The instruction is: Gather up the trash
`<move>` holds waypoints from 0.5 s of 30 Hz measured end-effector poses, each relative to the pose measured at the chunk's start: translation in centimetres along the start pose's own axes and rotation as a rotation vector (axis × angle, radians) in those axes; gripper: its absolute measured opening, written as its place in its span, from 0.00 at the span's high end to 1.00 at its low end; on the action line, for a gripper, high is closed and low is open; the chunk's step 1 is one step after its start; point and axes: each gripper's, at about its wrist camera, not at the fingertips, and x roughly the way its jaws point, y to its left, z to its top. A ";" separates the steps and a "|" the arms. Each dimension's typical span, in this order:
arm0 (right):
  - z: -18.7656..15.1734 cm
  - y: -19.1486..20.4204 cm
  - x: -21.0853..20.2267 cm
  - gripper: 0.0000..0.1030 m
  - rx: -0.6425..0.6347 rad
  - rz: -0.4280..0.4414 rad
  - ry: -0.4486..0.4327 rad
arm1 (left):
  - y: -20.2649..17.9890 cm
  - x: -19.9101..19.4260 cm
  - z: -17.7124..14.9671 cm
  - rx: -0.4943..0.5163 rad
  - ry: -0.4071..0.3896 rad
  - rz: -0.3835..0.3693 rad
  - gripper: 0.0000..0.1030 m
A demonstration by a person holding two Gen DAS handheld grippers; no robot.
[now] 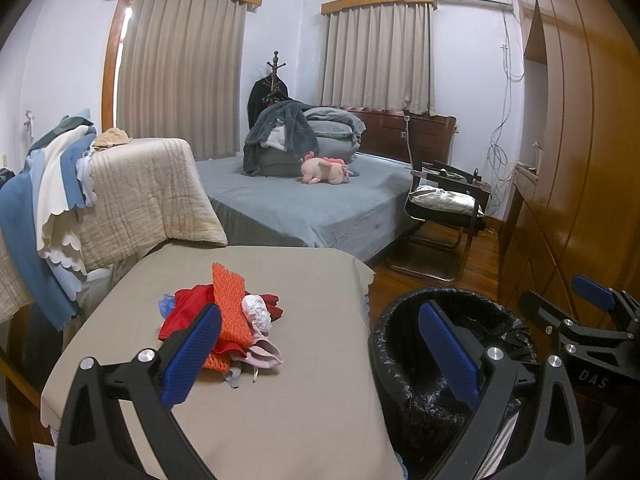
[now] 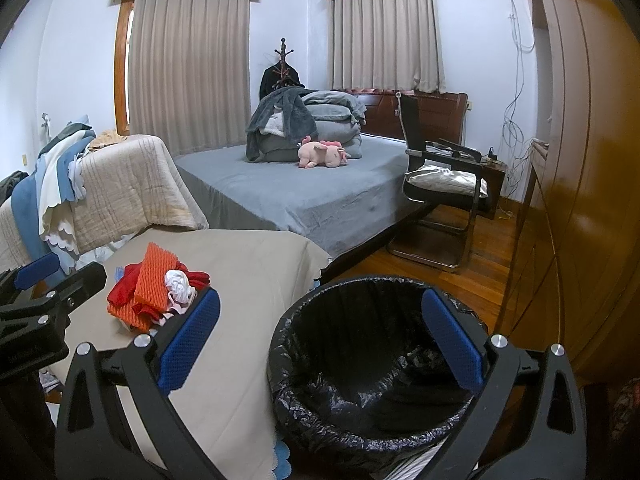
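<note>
Right wrist: bin (image 2: pixel 360 360) beside table (image 2: pixel 248 280); bed (image 2: pixel 312 200), chair (image 2: pixel 440 192) behind.

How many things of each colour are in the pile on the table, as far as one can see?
Orange foam net: 1
Red wrapper: 1
White wad: 1
Pink piece: 1
Blue scrap: 1
Total: 5 visible; the pile may hide more.

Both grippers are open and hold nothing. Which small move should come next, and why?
Probably move the left gripper forward to the trash pile on the table and close on the orange foam sheet. It lies on top, nearest that gripper; the lined bin waits beside the table, below the right gripper.
</note>
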 end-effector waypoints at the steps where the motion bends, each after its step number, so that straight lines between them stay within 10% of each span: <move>1: 0.0 0.0 0.0 0.05 0.000 0.000 0.000 | 0.1 0.0 0.0 -0.001 0.000 0.000 0.06; 15: -0.8 0.8 0.4 0.05 -0.004 0.005 0.003 | 1.4 0.2 -0.8 -0.010 0.000 0.006 0.06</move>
